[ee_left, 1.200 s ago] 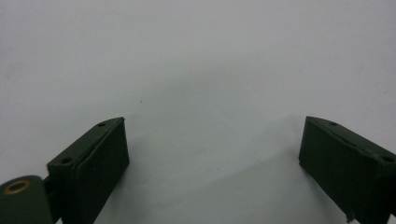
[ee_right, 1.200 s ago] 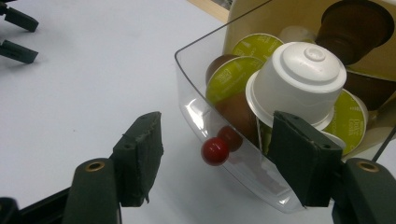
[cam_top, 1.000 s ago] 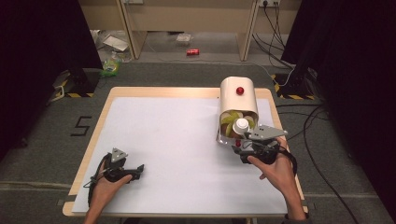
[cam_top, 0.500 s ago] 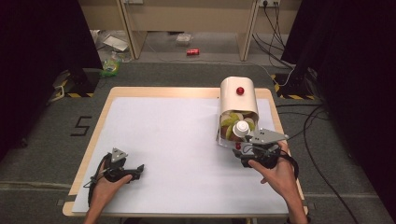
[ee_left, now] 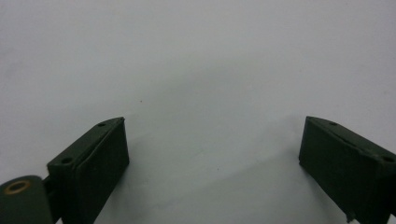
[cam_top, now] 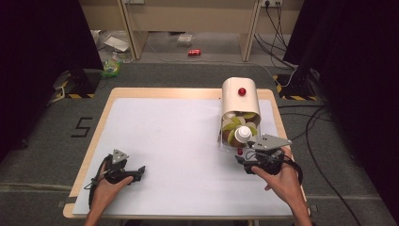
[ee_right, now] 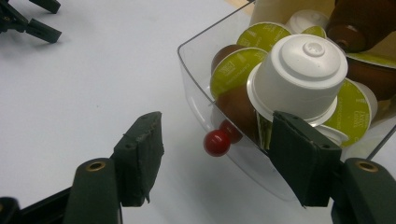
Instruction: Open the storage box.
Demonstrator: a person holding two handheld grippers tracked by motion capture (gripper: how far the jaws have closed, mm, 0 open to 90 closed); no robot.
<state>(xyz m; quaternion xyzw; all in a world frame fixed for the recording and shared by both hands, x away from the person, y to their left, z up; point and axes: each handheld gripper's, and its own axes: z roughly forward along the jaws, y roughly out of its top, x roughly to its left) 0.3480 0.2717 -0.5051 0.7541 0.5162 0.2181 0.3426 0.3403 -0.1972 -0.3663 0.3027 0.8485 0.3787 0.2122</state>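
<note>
**Right gripper drawn back to the drawer's red knob**

Since a second ago the right gripper (cam_top: 245,162) has slid back toward the person and a little toward the table's middle, off the pods and down to the drawer's front; the left gripper (cam_top: 134,172) has stayed where it was, near the front left of the white table (cam_top: 179,141).

A cream pod dispenser (cam_top: 240,96) with a red knob on top stands at the table's far right. Its clear drawer (ee_right: 196,79) is pulled out toward the person and heaped with coffee pods: green-lidded ones, brown ones, and a white pod (ee_right: 299,77) lying uppermost, its flat bottom facing the camera. On the floor beyond the table lie a red can (cam_top: 194,52) and some litter, and cables trail at the right.

The right gripper's jaws are spread wide and hold nothing. Between them, in the right gripper view, sits the small red drawer knob (ee_right: 216,143), untouched; the right-hand jaw stands in front of the drawer wall below the white pod.

The left gripper's jaws are also wide apart and empty, over bare white tabletop.

The high view shows the knob merely as a red speck just ahead of the right gripper; the right gripper view also catches the left gripper's jaw tips (ee_right: 32,21) in its top left corner.
</note>
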